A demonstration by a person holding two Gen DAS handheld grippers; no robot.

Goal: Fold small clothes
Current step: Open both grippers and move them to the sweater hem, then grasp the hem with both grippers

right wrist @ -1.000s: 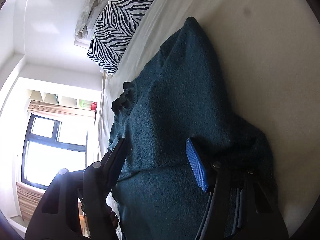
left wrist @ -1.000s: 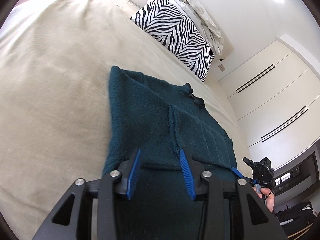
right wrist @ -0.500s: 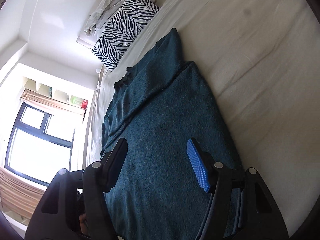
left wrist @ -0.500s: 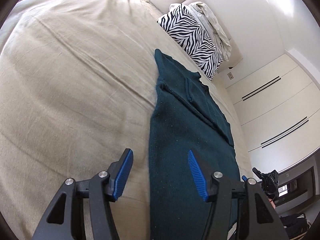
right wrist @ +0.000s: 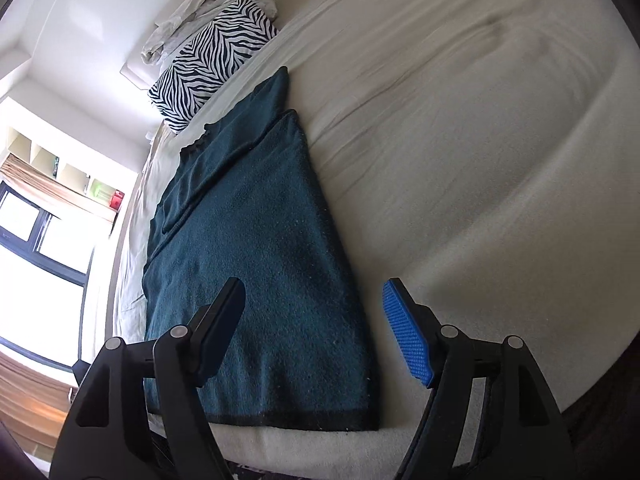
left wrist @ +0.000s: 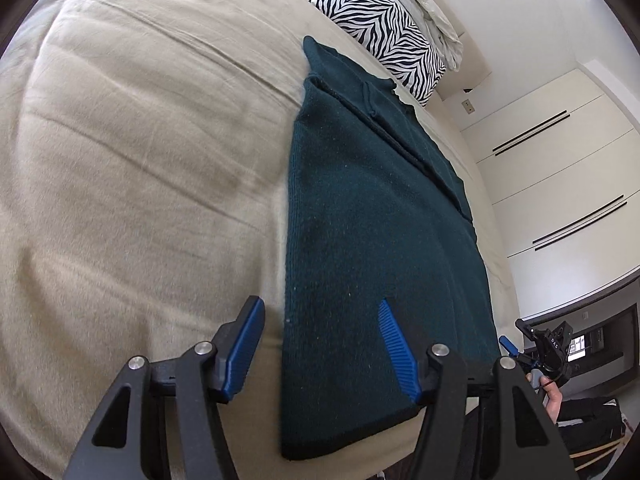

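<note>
Inspecting from my remote station, I find the sweater (left wrist: 380, 216) lying flat on the bed (left wrist: 132, 152) as a long narrow strip, its sides folded inward and its hem squared along the near edge of the mattress. I judge this layout deliberate: with the sleeves tucked in and the hem nearest me, the remaining lengthwise fold can be started from the bottom corners. The neckline points toward the zebra pillow (left wrist: 380, 20) at the head of the bed, with crumpled pale bedding (left wrist: 424, 4) just behind that pillow.

My left gripper (left wrist: 320, 350) hovers above the hem end, straddling the sweater's left edge. Its jaws stand wide apart; it holds nothing, and I see no contact with the fabric.

My right gripper (right wrist: 316, 326) hovers over the opposite hem corner, straddling the right edge, one finger above the knit and the other above bare sheet. It is likewise spread wide and empty.

In the left view, the right gripper shows small at the far right, beyond the sweater. I judge both are poised to pinch the hem corners.
</note>
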